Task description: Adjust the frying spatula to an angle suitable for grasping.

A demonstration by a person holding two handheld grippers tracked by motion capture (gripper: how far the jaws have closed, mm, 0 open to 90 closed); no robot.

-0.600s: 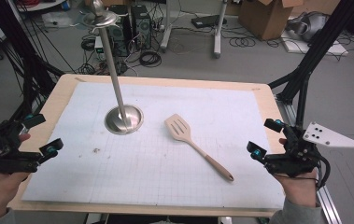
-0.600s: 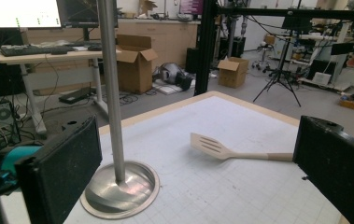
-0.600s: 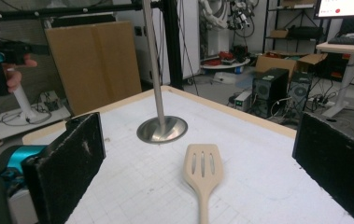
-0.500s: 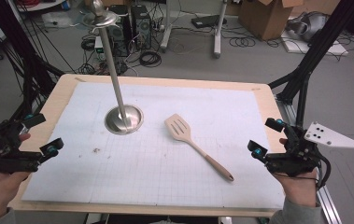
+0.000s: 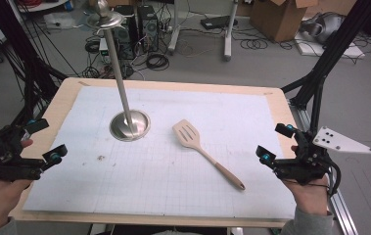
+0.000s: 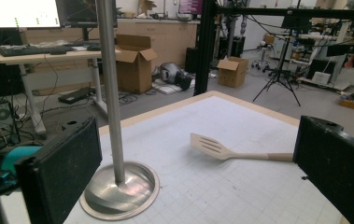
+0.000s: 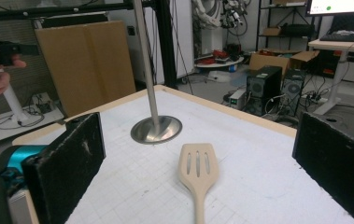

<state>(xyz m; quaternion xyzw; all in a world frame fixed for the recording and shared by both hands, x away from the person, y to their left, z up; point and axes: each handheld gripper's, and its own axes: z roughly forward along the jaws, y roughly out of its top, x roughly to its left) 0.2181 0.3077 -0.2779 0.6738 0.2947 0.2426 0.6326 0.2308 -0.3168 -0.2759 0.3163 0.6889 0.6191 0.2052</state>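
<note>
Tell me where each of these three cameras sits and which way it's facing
High view: above the person's side, looking forward and down on the table; both hands show, with the left gripper and right gripper.
Left gripper view: rides the left gripper, facing the metal stand from the table's left edge.
Right gripper view: rides the right gripper, looking along the wooden spatula.
Shared: all views show stand and spatula.

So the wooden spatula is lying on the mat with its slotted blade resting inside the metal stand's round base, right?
Not quite. In the high view the wooden spatula does lie on the mat, but its slotted blade rests beside the metal stand's round base, clear of it.
</note>
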